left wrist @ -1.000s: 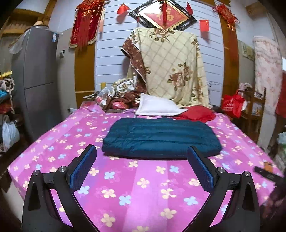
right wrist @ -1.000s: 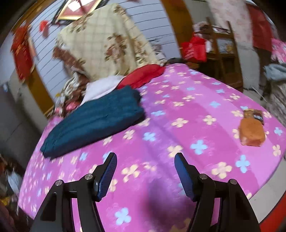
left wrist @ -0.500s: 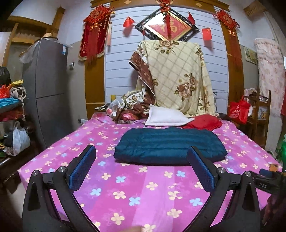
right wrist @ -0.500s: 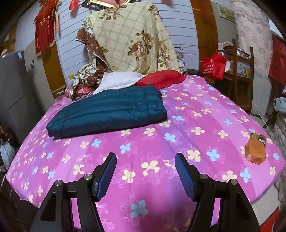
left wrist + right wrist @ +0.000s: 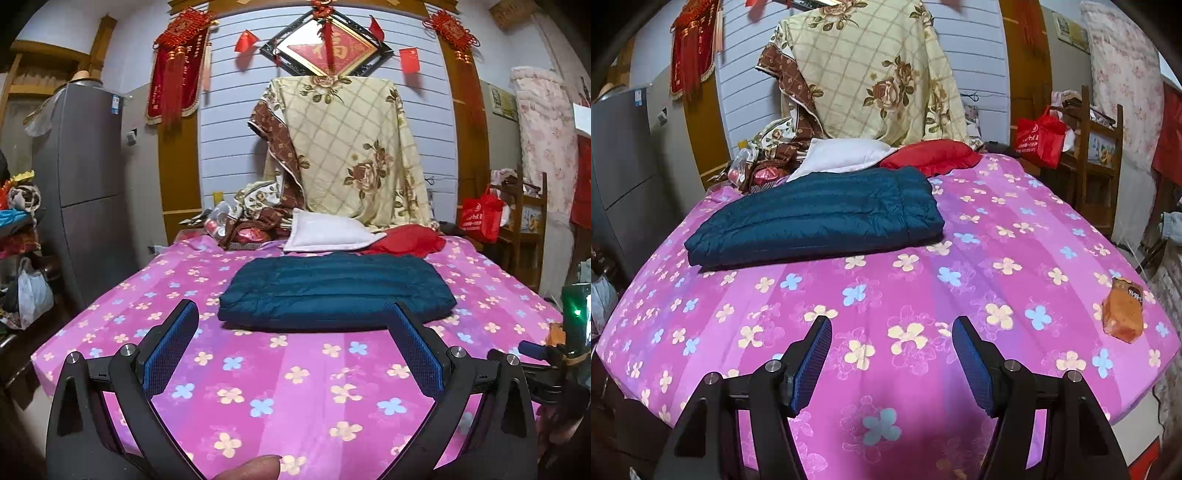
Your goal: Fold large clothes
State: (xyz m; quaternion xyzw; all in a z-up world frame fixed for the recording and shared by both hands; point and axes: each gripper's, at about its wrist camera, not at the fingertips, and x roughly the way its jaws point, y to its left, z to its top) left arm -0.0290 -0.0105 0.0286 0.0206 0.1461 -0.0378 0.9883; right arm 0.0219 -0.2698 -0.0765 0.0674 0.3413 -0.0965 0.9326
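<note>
A dark teal quilted garment (image 5: 334,290) lies folded into a flat rectangle on the pink flowered bed (image 5: 295,373); it also shows in the right wrist view (image 5: 820,218), on the bed's far left part. My left gripper (image 5: 293,325) is open and empty, held back over the bed's near edge, short of the garment. My right gripper (image 5: 892,338) is open and empty above the near part of the bed (image 5: 997,240), well clear of the garment.
A white pillow (image 5: 328,230) and a red cloth (image 5: 406,240) lie behind the garment, below a hanging floral quilt (image 5: 351,147). An orange packet (image 5: 1123,310) lies at the bed's right edge. A grey fridge (image 5: 85,177) stands left, wooden shelves (image 5: 1097,155) right.
Both grippers have pulled back from the bed and levelled out, so the garment looks farther away. Both stay open and empty. The garment has not moved.
</note>
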